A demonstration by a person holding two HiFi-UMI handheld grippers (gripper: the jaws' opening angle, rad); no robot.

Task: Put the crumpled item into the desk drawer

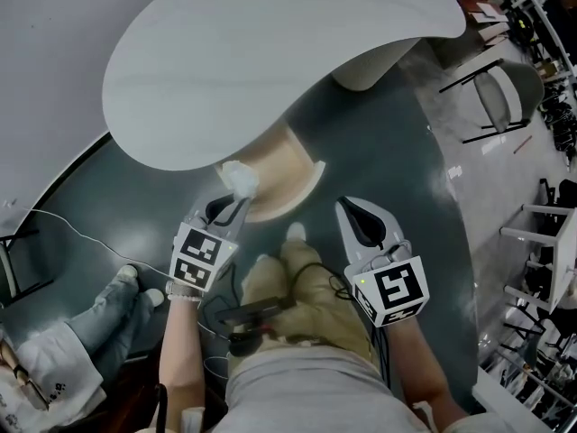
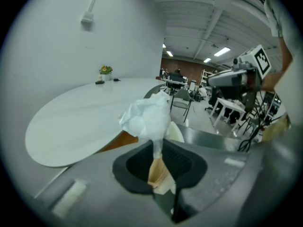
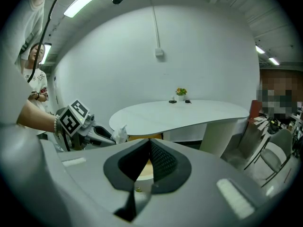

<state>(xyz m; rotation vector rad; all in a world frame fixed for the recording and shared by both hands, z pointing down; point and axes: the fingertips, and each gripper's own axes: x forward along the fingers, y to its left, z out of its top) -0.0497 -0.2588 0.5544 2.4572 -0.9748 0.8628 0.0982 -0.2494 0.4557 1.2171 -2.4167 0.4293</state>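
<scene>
My left gripper [image 1: 236,198] is shut on a crumpled white paper wad [image 1: 239,179], which it holds at the front left corner of the open drawer [image 1: 281,171]. The drawer has a pale wood inside and sticks out from under the white curved desk [image 1: 270,52]. In the left gripper view the wad [image 2: 146,118] bulges above the jaws, with a thin tail pinched between them. My right gripper [image 1: 346,207] hangs to the right of the drawer, its jaws together and nothing in them. The right gripper view shows the left gripper [image 3: 108,136] with the wad [image 3: 120,134] at its tip.
A small potted plant [image 3: 181,92] stands at the desk's far edge. A metal-framed chair [image 1: 500,97] is at the right, with racks behind it. Another person sits low at the left [image 1: 99,314]. A thin cable [image 1: 81,233] runs over the dark floor.
</scene>
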